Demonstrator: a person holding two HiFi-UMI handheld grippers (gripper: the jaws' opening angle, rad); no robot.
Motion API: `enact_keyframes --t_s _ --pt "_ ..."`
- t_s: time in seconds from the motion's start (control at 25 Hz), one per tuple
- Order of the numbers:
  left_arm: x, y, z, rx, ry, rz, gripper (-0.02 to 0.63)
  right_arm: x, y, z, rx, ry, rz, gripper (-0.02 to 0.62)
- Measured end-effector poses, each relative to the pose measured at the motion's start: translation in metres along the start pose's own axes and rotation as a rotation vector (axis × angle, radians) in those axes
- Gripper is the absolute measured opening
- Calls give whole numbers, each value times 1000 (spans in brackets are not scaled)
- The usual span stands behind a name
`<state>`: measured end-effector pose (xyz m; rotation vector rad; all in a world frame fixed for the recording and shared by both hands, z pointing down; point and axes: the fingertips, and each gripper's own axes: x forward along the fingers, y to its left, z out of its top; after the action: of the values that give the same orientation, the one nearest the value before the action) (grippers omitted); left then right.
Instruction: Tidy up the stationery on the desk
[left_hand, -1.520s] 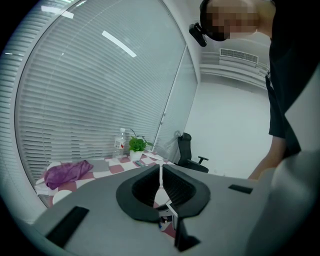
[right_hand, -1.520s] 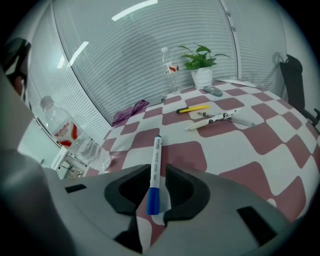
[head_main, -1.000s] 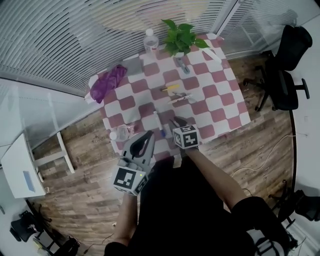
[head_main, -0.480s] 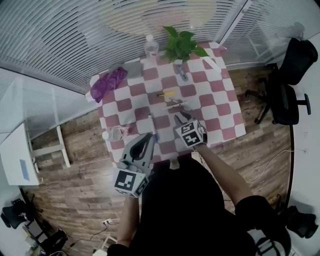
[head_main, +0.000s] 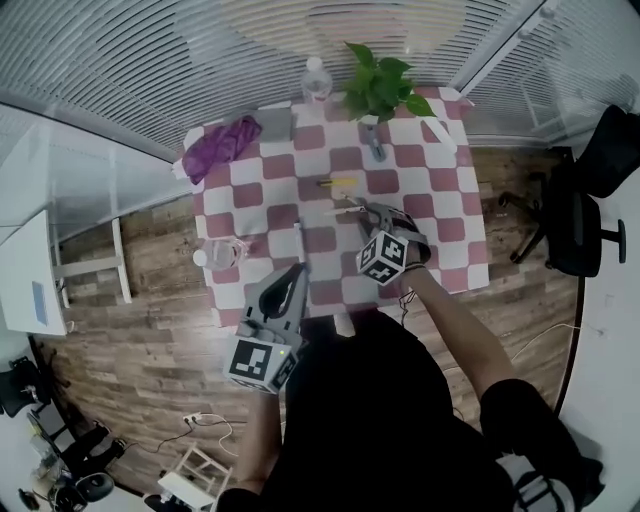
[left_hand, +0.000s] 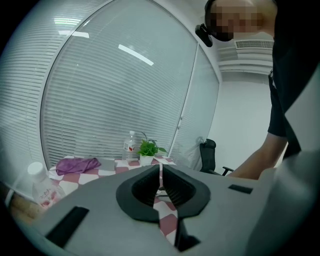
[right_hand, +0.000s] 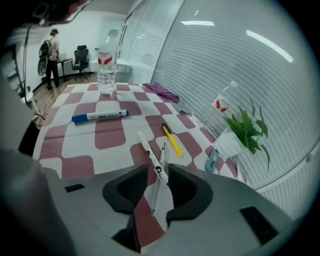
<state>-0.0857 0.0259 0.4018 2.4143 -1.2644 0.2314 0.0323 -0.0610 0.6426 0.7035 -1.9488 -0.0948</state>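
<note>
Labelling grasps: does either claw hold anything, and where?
Nothing held. Left claw shut, empty; right claw has just been opening its jaws, two pens lying between them.

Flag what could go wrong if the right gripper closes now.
On the right gripper the jaws have just been opening, with crossed pens between them, the white pen and the clear pen: closing may catch both or flick one away. The yellow pen lies nearby and could get knocked.
</note>
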Motion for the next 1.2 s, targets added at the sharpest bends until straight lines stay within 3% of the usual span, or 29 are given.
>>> enact_keyframes --t_s 0.44,0.84,1.2 --pt "7 -5 -10 -23 13 50 43 23 6 -9 -341 32 16 137" --pt "0 -3 -2 -14 19 68 43 24 4 -10 -364 43 -9 72" --pt "-12 -3 -6 0 6 52 43 6 3 6 -256 6 -49 71"
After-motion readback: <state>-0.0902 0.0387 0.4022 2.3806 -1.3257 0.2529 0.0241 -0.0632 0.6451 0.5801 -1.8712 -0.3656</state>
